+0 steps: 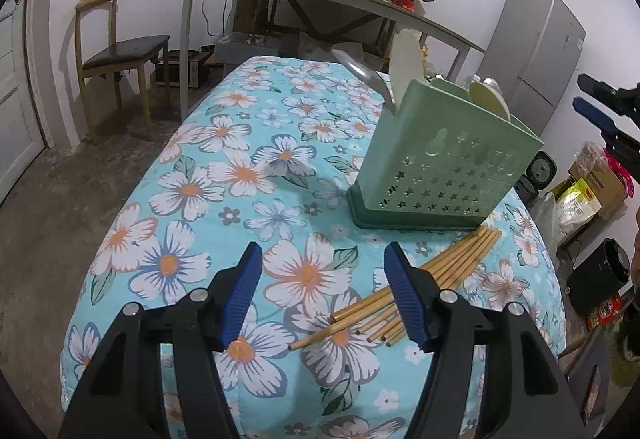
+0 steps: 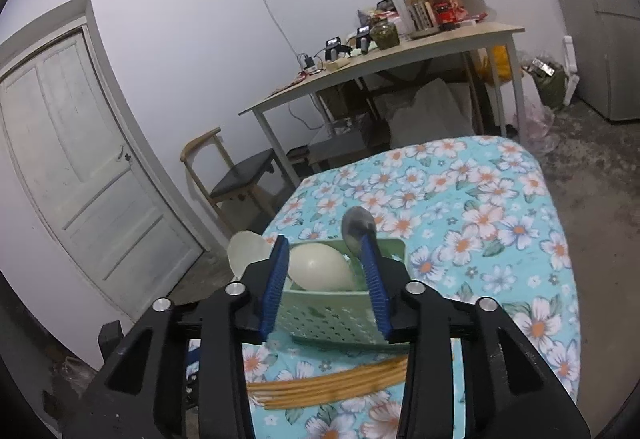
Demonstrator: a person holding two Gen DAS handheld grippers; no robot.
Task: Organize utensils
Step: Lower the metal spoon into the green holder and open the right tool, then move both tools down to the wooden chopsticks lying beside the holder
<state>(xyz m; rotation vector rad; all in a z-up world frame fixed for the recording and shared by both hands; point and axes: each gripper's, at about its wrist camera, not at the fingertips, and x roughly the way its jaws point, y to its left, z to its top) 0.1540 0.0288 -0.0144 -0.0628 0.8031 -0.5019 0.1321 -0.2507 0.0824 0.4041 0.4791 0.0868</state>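
A green utensil caddy (image 1: 444,155) stands on the flower-print bench (image 1: 224,167) with spoons already upright in it: pale spoons (image 2: 318,267) and a metal spoon (image 2: 358,229) rise above its rim. A bundle of bamboo chopsticks (image 1: 404,295) lies loose on the cloth just in front of the caddy, not yet sorted. The left claw (image 1: 324,295) hovers low over the near ends of the chopsticks, jaws spread and empty, one pad beside the bundle. The right claw (image 2: 326,281) hangs over the caddy's top, parted and gripping nothing, the metal spoon near its right pad. Judging by this, the spoons are done; the chopsticks remain.
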